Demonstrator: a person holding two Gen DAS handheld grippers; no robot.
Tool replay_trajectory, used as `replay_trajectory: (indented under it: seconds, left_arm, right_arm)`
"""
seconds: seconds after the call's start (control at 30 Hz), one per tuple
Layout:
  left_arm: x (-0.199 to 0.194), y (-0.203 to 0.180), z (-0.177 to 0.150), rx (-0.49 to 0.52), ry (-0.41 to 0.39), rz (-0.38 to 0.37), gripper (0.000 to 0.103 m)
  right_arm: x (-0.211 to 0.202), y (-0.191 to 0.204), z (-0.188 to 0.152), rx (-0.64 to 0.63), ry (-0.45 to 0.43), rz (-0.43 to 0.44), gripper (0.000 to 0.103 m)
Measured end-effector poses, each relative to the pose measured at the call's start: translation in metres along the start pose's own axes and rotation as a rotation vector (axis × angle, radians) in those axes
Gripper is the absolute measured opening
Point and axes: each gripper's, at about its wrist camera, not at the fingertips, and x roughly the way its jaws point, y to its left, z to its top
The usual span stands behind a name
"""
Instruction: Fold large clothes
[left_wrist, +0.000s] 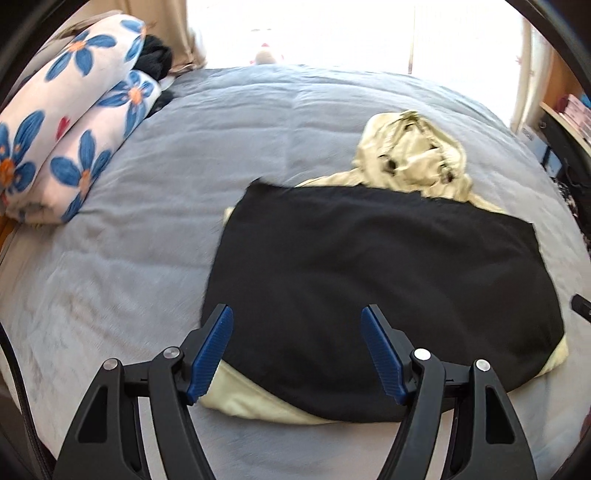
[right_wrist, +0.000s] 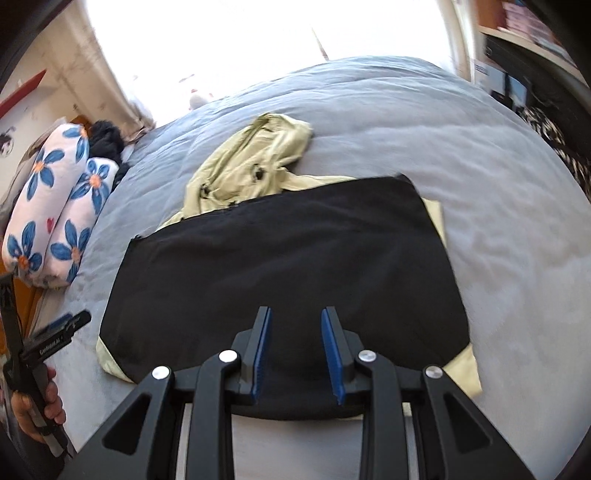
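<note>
Right wrist view alone shows the hand (right_wrist: 35, 402); both tongs (left_wrist: 297, 354) (right_wrist: 295, 354) gape above the jacket (left_wrist: 369, 288).

The only lettering sits in the right wrist view, far left of the right hand-held gripper (right_wrist: 296, 354): small white print on the black body of the left hand-held gripper (right_wrist: 55, 338), too blurred to read, possibly a brand name.

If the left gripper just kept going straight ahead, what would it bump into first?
Most likely the black garment, which lies right ahead between the open left gripper fingers; depth is hard to judge here.
</note>
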Motion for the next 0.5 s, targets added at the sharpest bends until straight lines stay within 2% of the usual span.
replay_trajectory:
  seconds: [0.27,0.5]
  left_arm:
    - [-0.003,-0.033,0.023,0.082,-0.029,-0.052,0.076]
    - [0.004,-0.055,0.062,0.186,-0.075,-0.018,0.077]
  right_arm:
    - [0.002,0.030,0.018,-0.059,0.015,0.046,0.028]
    - [0.008,0.048,0.050,-0.114,-0.002,0.058,0.028]
